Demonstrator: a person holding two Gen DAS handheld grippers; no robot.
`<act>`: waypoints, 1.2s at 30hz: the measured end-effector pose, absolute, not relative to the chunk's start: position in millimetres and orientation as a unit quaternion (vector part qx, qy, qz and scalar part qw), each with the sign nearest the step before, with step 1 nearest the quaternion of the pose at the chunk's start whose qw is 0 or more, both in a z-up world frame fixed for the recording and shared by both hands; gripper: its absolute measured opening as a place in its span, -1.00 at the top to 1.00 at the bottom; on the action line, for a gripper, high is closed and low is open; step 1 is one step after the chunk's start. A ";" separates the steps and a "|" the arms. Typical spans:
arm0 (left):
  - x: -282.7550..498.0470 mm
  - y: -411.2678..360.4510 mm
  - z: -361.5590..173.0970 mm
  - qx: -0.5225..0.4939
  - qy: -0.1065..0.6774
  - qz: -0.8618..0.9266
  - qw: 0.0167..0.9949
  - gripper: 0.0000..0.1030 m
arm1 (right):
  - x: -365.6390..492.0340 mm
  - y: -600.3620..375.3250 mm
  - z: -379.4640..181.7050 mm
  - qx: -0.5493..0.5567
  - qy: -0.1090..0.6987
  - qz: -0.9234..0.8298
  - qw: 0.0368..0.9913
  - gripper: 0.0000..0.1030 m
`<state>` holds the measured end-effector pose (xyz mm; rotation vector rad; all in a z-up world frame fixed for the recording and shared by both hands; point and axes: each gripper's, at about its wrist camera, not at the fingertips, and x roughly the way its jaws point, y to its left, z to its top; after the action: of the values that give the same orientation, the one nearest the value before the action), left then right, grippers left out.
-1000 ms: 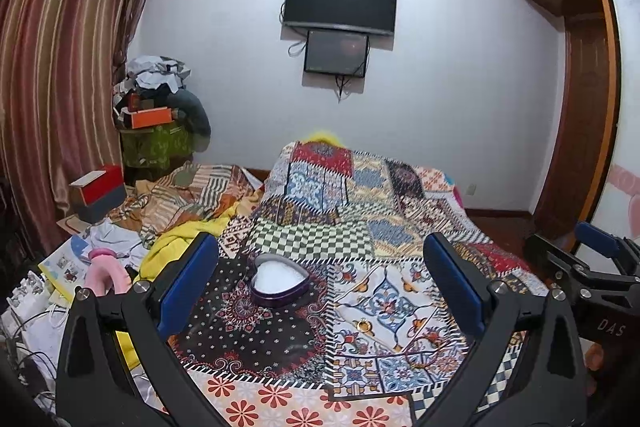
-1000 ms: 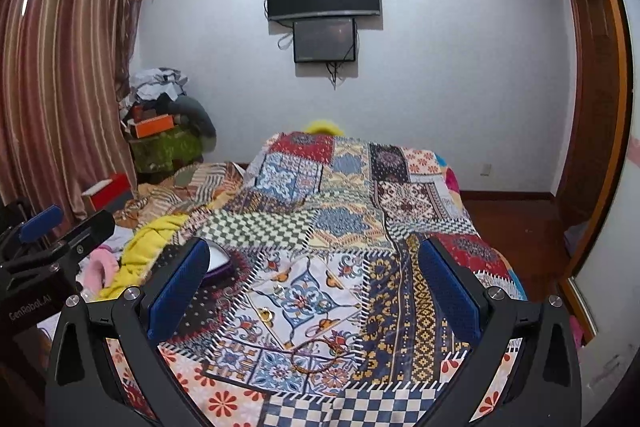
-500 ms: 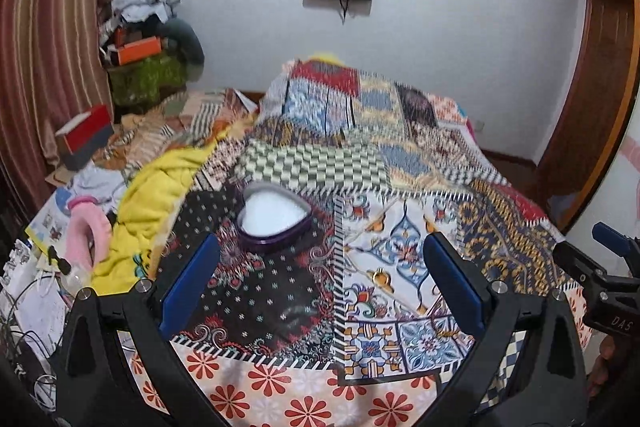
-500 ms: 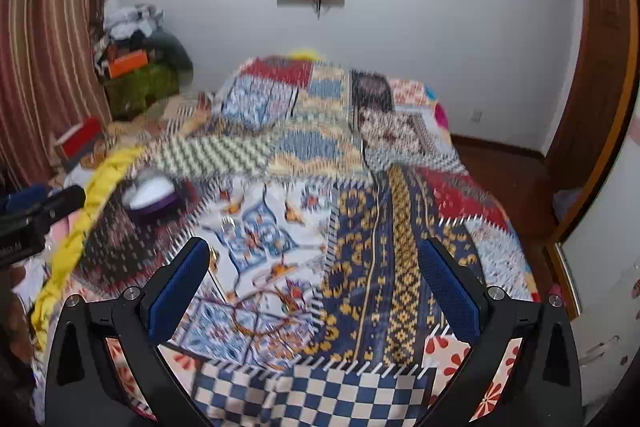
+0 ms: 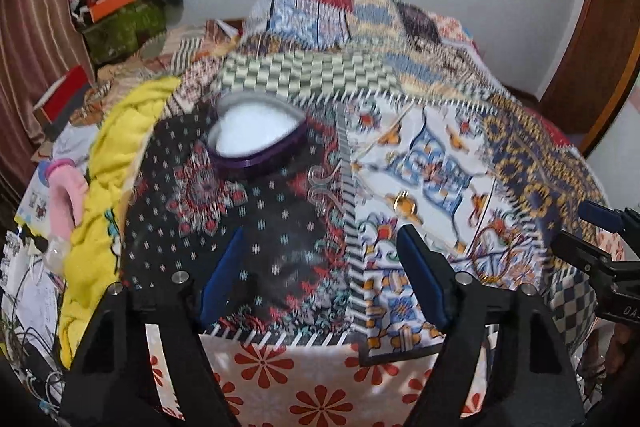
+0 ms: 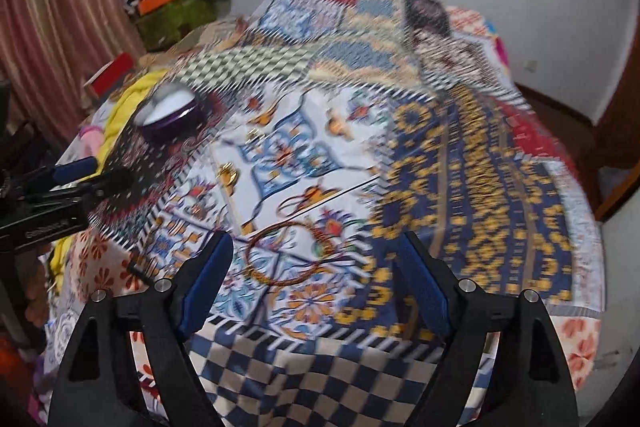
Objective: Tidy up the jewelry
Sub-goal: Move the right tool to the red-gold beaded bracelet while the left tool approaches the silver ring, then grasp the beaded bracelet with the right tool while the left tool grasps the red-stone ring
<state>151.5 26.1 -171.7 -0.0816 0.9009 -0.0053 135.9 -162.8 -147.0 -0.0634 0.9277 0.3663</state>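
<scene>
Left gripper (image 5: pixel 320 275) spread | right gripper (image 6: pixel 312 275) spread, empty | heart-shaped purple box (image 5: pixel 258 137) | thin round bangle (image 6: pixel 290 253)

Black gripper (image 5: pixel 320 279), blue pads (image 5: pixel 222 275)

Left tool (image 5: pixel 318 275): jaws parted, blue pads facing each other, nothing between them, occupying the lower centre of its own view. Right tool (image 6: pixel 310 277): jaws likewise parted and empty, lower centre of its view. Each tool appears at the other view's edge.
</scene>
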 end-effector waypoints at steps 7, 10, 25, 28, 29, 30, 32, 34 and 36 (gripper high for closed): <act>154.7 29.5 -189.7 -0.044 0.462 -0.018 0.886 -0.44 | 155.9 -144.1 -180.0 -0.028 0.504 0.214 0.836 -0.57; 154.9 26.7 -192.6 -0.045 0.464 -0.030 0.884 -0.44 | 162.7 -142.3 -191.0 -0.024 0.523 0.218 0.824 -0.57; 165.4 -10.8 -206.3 -0.032 0.484 -0.108 0.868 0.09 | 173.1 -155.2 -208.5 0.007 0.539 0.204 0.817 0.55; 168.8 -15.3 -209.4 -0.035 0.490 -0.118 0.863 0.24 | 176.7 -159.0 -207.9 0.020 0.539 0.199 0.818 0.78; 169.5 -16.7 -210.1 -0.035 0.490 -0.120 0.863 0.26 | 177.1 -160.0 -207.5 0.022 0.538 0.198 0.819 0.80; 170.9 -18.3 -211.2 -0.035 0.491 -0.122 0.862 0.30 | 176.2 -161.1 -207.4 0.025 0.537 0.198 0.819 0.80; 174.6 -21.2 -213.3 -0.035 0.494 -0.124 0.860 0.38 | 176.2 -162.8 -206.9 0.031 0.536 0.198 0.820 0.82; 177.9 -23.0 -215.7 -0.033 0.497 -0.124 0.858 0.42 | 176.5 -161.9 -205.7 0.030 0.535 0.199 0.821 0.83; 180.6 -25.8 -217.9 -0.029 0.498 -0.123 0.858 0.50 | 175.7 -162.7 -204.4 0.030 0.532 0.201 0.822 0.83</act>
<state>180.6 -25.8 -217.9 -0.0613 1.0457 -0.2573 175.7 -162.7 -204.4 0.0646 1.1332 0.4285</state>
